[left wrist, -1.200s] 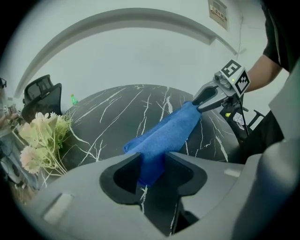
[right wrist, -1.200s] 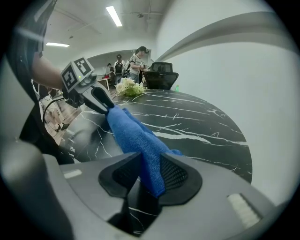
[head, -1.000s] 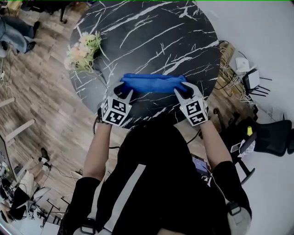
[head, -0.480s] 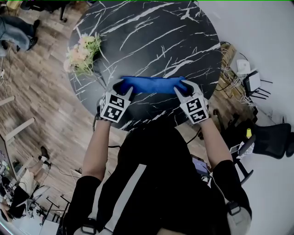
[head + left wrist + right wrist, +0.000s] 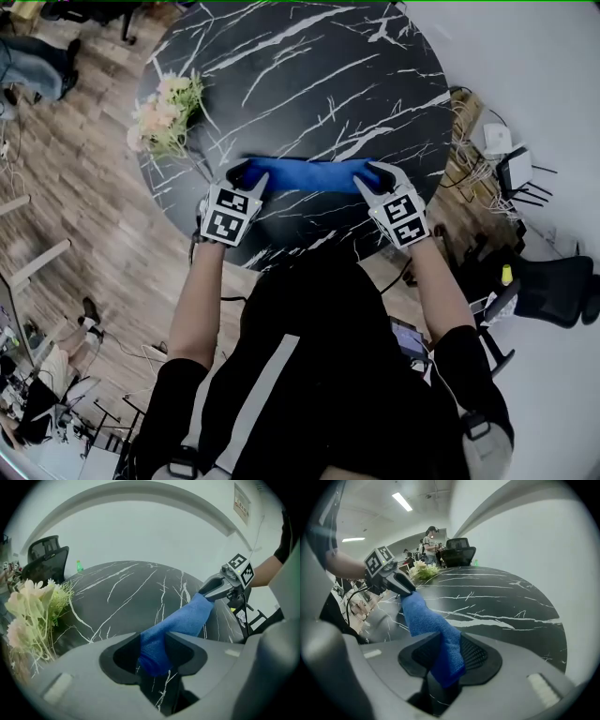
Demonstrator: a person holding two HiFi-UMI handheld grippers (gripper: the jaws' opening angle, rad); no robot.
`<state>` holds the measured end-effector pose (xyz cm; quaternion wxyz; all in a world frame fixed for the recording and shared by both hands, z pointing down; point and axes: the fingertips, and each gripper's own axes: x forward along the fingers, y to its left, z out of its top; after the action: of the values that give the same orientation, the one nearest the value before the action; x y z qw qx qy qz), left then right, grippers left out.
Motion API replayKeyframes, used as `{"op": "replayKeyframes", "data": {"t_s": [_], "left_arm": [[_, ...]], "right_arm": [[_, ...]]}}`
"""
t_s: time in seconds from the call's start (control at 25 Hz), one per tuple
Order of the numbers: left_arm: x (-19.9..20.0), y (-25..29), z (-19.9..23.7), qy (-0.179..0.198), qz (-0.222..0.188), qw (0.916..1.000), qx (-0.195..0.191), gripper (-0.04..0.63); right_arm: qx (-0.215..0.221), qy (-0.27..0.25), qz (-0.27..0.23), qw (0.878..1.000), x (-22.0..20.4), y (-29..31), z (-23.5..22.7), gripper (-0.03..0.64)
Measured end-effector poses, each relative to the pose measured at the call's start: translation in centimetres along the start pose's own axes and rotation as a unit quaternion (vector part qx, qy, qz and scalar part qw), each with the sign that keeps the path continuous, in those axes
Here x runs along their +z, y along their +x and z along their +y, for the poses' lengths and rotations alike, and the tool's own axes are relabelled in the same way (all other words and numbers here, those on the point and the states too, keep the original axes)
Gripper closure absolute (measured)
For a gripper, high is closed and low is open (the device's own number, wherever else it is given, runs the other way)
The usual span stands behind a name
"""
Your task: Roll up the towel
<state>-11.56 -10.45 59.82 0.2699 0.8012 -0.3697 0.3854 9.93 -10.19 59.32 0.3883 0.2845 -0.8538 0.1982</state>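
Head view: the round black marble table with white veins point(image 5: 309, 75) has wide bare top toward the upper frame. Its near rim curves just below the rolled blue cloth towel point(image 5: 309, 175), which lies mid-frame, stretched between both claws. A bunch of pale flowers point(image 5: 169, 108) sits at the table's upper left, apart from the towel. The left claw point(image 5: 242, 174) and right claw point(image 5: 380, 173) slant downward from forearms below.

Left gripper view: its jaws are clamped on one towel end, with the flowers at far left.

Right gripper view: its jaws pinch the other end. A black office chair point(image 5: 458, 550) stands beyond the far rim.
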Motion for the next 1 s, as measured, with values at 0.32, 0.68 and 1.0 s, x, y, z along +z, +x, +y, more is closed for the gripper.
{"op": "replayKeyframes", "data": {"t_s": [0.32,0.68,1.0], "left_arm": [[0.1,0.0,0.0,0.003,-0.009,0.9999,0.009,0.420],[2.0,-3.1,-0.2,0.033,-0.062,0.9970,0.032,0.422],[2.5,-7.5,-1.4,-0.012,-0.129,0.9913,0.023,0.430]], "right_arm": [[-0.014,0.005,-0.003,1.000,0.0,0.0,0.1,0.485],[-0.042,-0.008,-0.037,0.998,1.9,-2.3,1.1,0.483],[-0.067,0.000,-0.081,0.994,2.6,-5.2,2.9,0.485]]}}
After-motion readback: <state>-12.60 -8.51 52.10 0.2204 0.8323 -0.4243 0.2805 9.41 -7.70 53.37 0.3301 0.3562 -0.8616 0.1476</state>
